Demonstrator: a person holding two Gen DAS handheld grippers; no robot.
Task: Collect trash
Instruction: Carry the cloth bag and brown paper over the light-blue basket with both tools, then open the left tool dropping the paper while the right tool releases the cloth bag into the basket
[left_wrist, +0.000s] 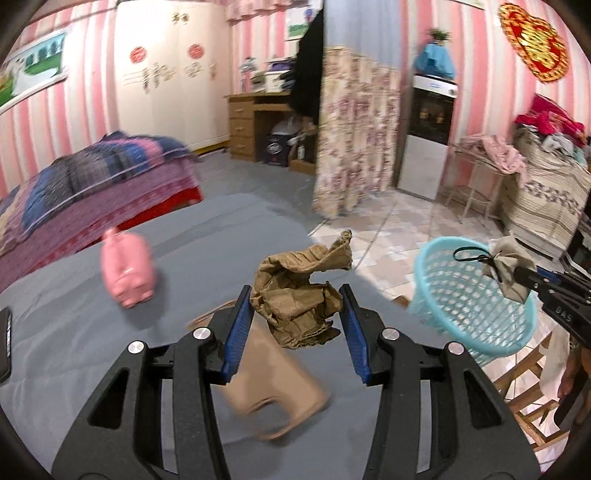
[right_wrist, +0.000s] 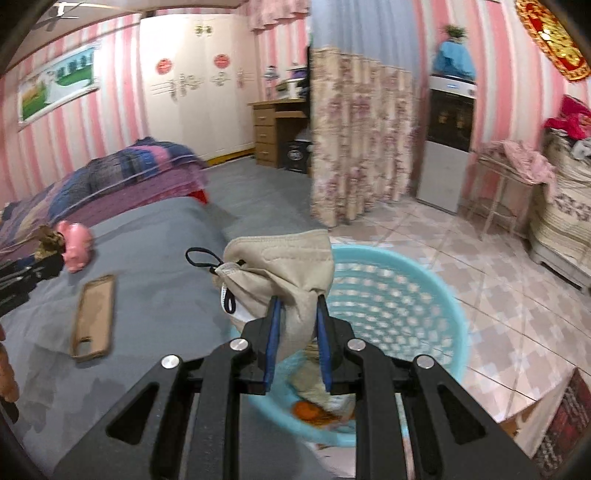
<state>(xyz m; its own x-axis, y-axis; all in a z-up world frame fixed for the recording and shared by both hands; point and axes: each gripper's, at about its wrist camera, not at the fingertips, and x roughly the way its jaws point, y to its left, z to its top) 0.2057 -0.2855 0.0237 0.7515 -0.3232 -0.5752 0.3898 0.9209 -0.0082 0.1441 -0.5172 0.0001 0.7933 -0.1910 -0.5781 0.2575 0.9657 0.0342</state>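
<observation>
Left gripper (left_wrist: 297, 308): pinching crumpled brown paper (left_wrist: 299, 295) above grey bedsheet (left_wrist: 74, 325). Right gripper (right_wrist: 297, 314): pinching soft beige face mask (right_wrist: 280, 269) over perforated turquoise plastic basket (right_wrist: 399, 295).

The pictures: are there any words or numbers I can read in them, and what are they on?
"BAS": raised letters on the right gripper, cut off at the picture's edge.
Red wall ornament: gold signs, too blurred to read.
Red round stickers on the wardrobe: too small.
Dark box under the desk: label blurred.
</observation>
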